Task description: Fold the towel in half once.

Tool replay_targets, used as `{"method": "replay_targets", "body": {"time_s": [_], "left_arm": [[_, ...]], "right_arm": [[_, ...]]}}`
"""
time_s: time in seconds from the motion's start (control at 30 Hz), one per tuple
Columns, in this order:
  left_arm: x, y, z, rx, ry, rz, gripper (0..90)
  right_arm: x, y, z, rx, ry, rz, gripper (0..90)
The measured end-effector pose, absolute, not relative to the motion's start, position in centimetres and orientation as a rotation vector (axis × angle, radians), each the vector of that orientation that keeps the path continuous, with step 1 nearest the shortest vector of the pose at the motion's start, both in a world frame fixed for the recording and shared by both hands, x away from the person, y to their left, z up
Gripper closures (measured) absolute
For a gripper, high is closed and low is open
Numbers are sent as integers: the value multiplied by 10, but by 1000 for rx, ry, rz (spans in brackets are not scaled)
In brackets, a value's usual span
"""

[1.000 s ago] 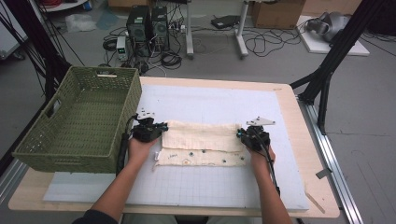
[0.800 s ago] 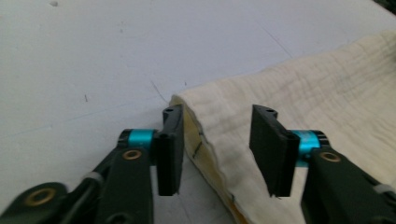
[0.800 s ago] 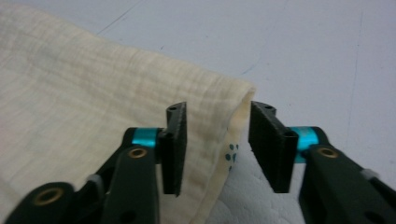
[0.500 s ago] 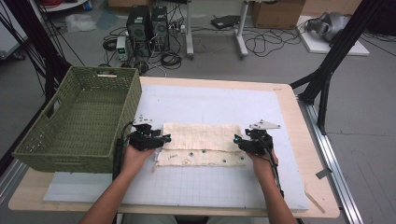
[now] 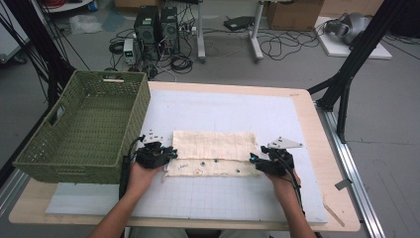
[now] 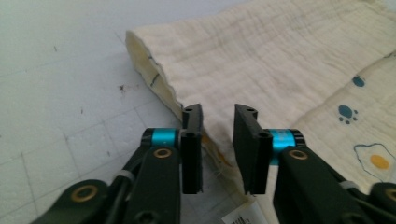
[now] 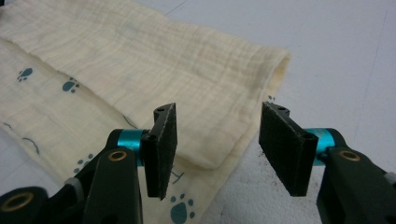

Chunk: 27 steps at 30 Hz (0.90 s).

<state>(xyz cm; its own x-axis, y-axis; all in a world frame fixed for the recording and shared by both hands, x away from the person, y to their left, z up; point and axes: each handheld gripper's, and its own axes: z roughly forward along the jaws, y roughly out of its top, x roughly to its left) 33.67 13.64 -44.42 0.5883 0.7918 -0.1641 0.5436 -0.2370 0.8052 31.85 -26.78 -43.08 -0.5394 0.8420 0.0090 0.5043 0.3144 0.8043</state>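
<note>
Both your claws stand open at the ends of the half-folded cloth (image 5: pixel 214 152) on the desk (image 5: pixel 317 129): the left claw (image 6: pixel 218 149) has just been closing, its jaws narrowly apart astride the cloth's edge, while the right claw (image 7: pixel 217 149) gapes wide over its corner, so the fold is down and a fresh grip looks near. Your high view adds the green basket (image 5: pixel 84 129) left of the cloth; the claw views show paw prints.
</note>
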Motion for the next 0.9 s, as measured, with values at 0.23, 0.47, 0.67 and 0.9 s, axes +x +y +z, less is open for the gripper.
{"method": "replay_targets", "body": {"time_s": [0.23,0.47,0.67,0.9], "left_arm": [[333,136,-443,1907,1032,341,873],[328,138,-435,1834,1000,293,878],[325,141,-432,1806,1003,260,878],[324,143,-433,1799,1013,250,879]], "right_arm": [[319,-266,-432,1197,2176,1106,472],[317,-273,-427,1214,2159,1139,551],[318,-265,-431,1173,2234,1114,585],[321,-258,-442,1147,2302,1005,800]]}}
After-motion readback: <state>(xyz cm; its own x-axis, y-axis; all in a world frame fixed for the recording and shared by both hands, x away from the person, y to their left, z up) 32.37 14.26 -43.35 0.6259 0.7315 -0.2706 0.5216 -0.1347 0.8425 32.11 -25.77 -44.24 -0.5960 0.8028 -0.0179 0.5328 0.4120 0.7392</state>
